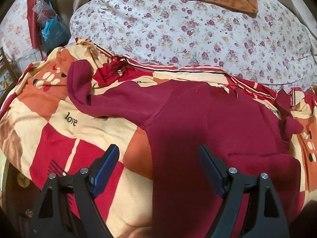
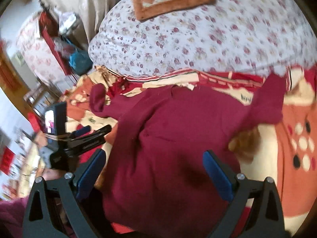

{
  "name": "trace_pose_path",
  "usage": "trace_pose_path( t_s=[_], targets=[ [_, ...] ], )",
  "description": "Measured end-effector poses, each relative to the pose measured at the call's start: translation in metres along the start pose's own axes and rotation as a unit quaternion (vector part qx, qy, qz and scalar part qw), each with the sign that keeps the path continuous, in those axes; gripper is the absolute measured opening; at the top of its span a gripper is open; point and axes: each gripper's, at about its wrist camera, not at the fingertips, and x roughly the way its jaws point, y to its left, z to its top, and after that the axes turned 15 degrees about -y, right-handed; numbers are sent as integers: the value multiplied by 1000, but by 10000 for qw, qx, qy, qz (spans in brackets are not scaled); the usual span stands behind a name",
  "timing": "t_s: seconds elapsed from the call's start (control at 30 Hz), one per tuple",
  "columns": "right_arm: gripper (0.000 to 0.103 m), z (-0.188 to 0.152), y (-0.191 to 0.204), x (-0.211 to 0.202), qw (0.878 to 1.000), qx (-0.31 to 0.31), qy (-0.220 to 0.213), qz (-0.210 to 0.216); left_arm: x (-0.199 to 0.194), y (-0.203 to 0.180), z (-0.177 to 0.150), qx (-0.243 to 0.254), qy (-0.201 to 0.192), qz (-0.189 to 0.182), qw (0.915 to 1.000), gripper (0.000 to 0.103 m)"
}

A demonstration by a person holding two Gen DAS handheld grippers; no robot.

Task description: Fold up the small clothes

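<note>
both tongs gape apart, holding nothing: left gripper [image 1: 158, 150] and right gripper [image 2: 153, 154] hover over the maroon sweater [image 1: 198, 123], spread toward twelve o'clock on the patterned blanket [image 1: 59, 123].

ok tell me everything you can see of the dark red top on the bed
The dark red top is a plain, soft, fleece-like garment, spread mostly flat and unfolded on the patterned blanket. One long sleeve trails out to the left and bends up at the cuff; the other is rumpled at the right. A pale tag shows at the neckline. Both the left claw and right claw hang open over its lower body, gripping nothing.
</note>
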Motion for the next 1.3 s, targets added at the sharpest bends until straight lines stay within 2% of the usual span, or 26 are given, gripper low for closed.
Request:
trace_pose_path(
  t_s=[0.13,0.27,0.43,0.57,0.8,0.93,1.3],
  targets=[
    [101,4,10,26,9976,-270,-222,-606,3,-3,1,-53,32,-16,10000,64],
    [101,7,6,50,9937,-293,-378,-1012,6,-8,1,-6,25,-14,10000,64],
    [101,9,-7,68,9921,-46,-617,-1095,12,-11,2,-22,39,-14,10000,64],
    [101,10,-15,90,9931,118,-368,-1107,21,-15,2,-53,110,-47,9999,64],
    [101,2,-7,112,9902,-261,-200,-1360,35,-19,-3,39,228,-7,9997,64],
    [101,-2,-6,120,9898,-266,-100,-1397,39,-20,-5,76,293,-33,9995,61],
    [101,-5,-3,129,9885,-332,-4,-1476,42,-20,-3,106,269,-33,9996,60]
  ],
)
